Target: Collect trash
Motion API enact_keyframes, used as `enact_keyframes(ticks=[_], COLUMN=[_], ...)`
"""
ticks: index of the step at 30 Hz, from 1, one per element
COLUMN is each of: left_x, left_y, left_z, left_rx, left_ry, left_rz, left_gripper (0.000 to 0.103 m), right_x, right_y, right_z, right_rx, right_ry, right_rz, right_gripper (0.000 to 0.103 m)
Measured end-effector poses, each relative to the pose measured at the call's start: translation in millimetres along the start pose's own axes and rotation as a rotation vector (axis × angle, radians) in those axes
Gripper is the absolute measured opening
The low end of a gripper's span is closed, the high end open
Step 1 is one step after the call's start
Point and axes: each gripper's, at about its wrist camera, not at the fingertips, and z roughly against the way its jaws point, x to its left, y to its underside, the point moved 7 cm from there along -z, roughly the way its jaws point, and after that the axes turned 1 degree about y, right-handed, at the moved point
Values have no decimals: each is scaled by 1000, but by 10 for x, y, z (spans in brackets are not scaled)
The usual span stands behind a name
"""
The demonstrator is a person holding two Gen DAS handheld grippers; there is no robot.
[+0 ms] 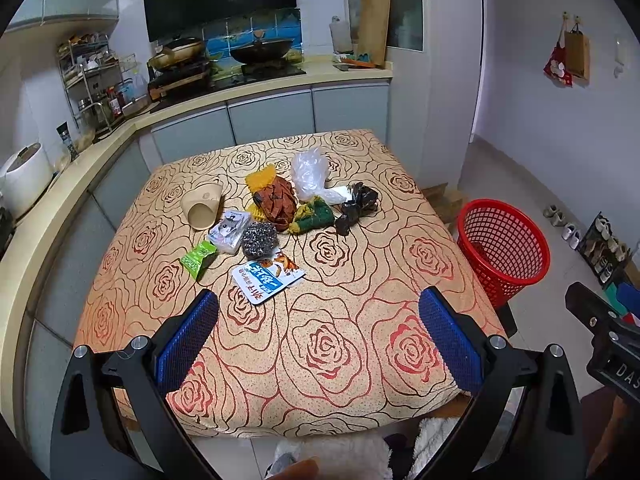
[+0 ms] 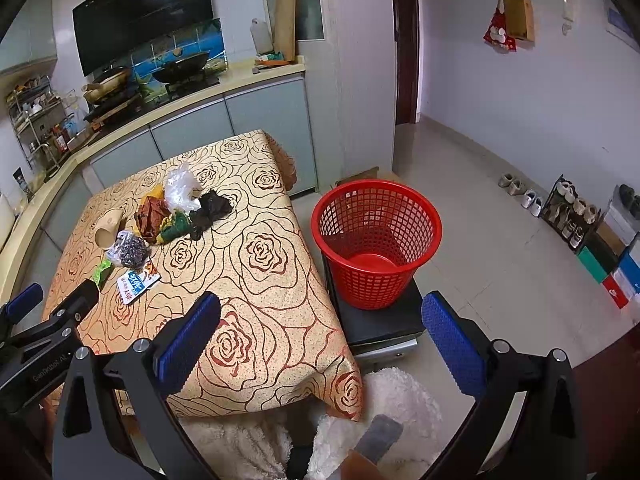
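Both grippers — left (image 1: 320, 312), right (image 2: 320, 316) — jaws wide apart, holding nothing.

Left claw (image 1: 318, 336), right claw (image 2: 320, 338): black frames, blue textured pads (image 1: 186, 340), silver screws; white fluffy garment (image 2: 394, 396).

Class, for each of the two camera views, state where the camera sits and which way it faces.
Left wrist: on the left claw, facing across the rose-patterned tablecloth toward the stove; both blue pads show, wide apart.
Right wrist: on the right claw, aimed past the table's right edge at the red mesh plastic basket; pads apart, white fleecy sleeve below.
Shared: tablecloth, basket, steel scouring ball.
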Motion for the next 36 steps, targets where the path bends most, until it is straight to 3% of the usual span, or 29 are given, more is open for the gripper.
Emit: enact_keyframes(ticks=[36], left_x=[-103], left_y=[-21], left_z=[-9], left_rx=[3], left_ry=[20], left_rz=[-11], left_gripper=[98], right_x=[-104], right_y=[51], right_z=[8], right_rx=[18], right_ry=[29], right_rz=[-35], right_gripper=[97])
